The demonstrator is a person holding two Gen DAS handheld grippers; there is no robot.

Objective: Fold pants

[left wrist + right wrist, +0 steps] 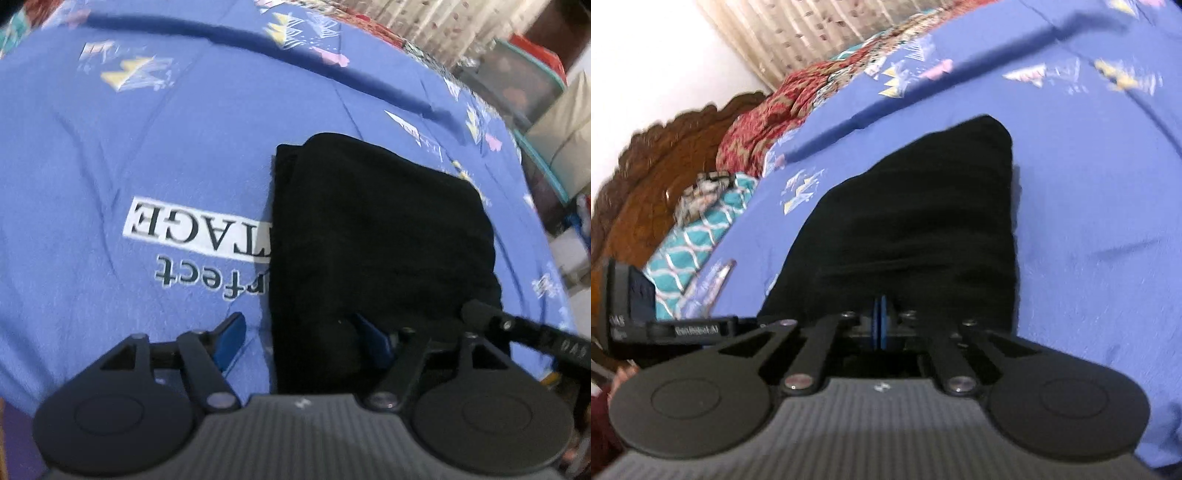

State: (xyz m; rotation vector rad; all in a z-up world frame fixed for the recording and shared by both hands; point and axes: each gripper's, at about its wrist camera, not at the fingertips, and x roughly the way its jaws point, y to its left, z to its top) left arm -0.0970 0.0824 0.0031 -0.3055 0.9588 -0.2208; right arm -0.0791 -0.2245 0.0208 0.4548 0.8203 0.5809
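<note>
The black pants [376, 236] lie folded into a compact rectangle on the blue bedsheet [129, 147]. My left gripper [301, 338] is open, its blue fingers spread at the near left edge of the pants, one finger over the sheet and one over the cloth. In the right wrist view the pants [923, 221] stretch ahead of my right gripper [880, 321], whose blue pads are pressed together at the near edge of the cloth. I cannot tell whether cloth is pinched between them. The other gripper's body shows at the far left [631, 310].
The sheet carries a white "TAGE" print [199, 229] left of the pants. A red patterned blanket [768, 122], a teal patterned pillow [690, 251] and a carved wooden headboard [646, 177] lie beyond. Storage boxes [535, 92] stand past the bed's edge.
</note>
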